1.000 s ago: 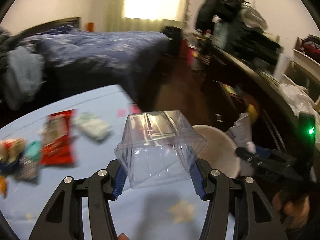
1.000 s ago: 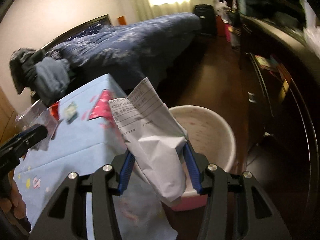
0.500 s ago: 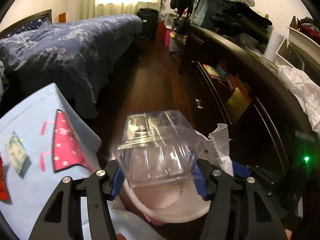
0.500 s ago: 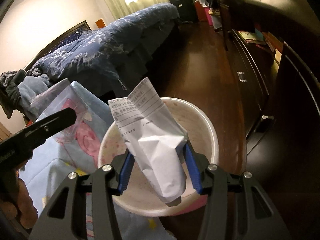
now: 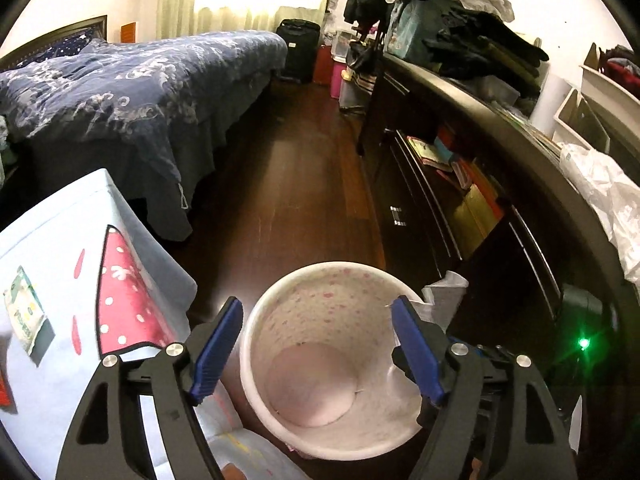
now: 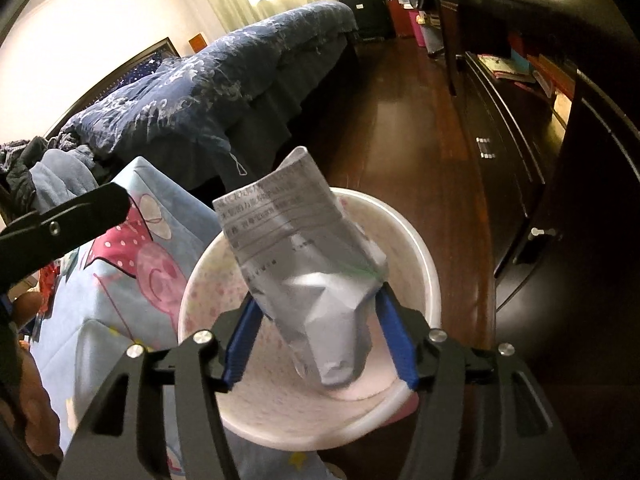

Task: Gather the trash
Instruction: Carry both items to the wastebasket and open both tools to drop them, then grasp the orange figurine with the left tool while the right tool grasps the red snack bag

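Between your left gripper's (image 5: 318, 354) blue pads there is nothing now; the jaws have just been opening and stand wide apart over the mouth of the white bin (image 5: 256, 360). You cannot see the clear plastic tub anywhere; the bin's floor, where it shows, looks bare, so you cannot tell where it went.

Your right gripper (image 6: 318, 338) hangs over the same bin (image 6: 430, 272), its jaws also just opening. The crumpled paper packet (image 6: 308, 276) sits tilted between them, lower end pointing into the bin; the left pad looks clear of it, while its upper corner seems to touch the right pad, so whether it is free is hard to say.

Risks, as I judge them: the packet may catch on that right pad and come away with the gripper if you pull back too soon. Its printed top leans toward the table side of the rim, so a sideways nudge could tip it onto the blue cloth (image 6: 120, 280) rather than inside. Both grippers crowd one opening; a hasty lift could knock one against the other or jolt the bin.

Beyond, a small packet (image 5: 24, 316) lies on the cloth at the left, likely still to collect. Farther off are the wooden floor (image 5: 296, 184), the bed (image 5: 120, 80) and the dark shelves (image 5: 460, 168).
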`<state>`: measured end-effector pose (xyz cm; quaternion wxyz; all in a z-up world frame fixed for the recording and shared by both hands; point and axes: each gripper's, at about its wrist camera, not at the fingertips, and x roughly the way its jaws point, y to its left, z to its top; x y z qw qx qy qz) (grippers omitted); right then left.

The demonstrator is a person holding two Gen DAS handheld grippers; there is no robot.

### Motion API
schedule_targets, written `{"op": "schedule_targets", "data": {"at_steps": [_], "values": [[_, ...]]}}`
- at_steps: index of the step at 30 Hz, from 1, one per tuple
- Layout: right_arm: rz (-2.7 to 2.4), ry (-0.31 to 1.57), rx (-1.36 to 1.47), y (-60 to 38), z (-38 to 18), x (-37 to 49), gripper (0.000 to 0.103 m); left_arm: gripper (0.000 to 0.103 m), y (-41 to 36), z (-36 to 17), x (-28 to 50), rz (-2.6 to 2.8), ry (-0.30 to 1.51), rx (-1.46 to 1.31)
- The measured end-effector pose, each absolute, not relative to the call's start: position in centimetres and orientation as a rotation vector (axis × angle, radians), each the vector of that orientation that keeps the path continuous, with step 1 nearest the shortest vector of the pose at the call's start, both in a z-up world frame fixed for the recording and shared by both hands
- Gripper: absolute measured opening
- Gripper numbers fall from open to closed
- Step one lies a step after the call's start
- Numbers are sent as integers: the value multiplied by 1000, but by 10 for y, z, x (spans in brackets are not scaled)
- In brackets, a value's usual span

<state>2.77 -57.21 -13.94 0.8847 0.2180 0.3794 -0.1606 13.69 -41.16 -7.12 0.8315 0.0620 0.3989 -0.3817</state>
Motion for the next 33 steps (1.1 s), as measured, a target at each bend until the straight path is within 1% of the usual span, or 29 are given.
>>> {"op": "schedule_targets", "data": {"at_steps": [4, 7, 9, 14, 19, 25, 33], "values": [[-338, 782, 428, -569, -135, 29, 74, 77, -396, -64, 136, -802, 837, 112], [-340, 770, 426, -566, -128, 28, 75, 78, -376, -55, 132, -789, 816, 89], [-340, 757, 414, -562, -122, 27, 76, 81, -358, -47, 129, -772, 794, 71], [-318, 728, 329, -530, -90, 24, 78, 83, -313, -33, 120, -700, 739, 56], [-173, 684, 226, -459, -48, 21, 89, 88, -247, -24, 107, -529, 659, 83], [-12, 661, 146, -375, -23, 29, 92, 89, -161, -22, 102, -311, 626, 71], [102, 686, 116, -298, -19, 52, 92, 89, -63, -28, 101, -118, 620, 11]]}}
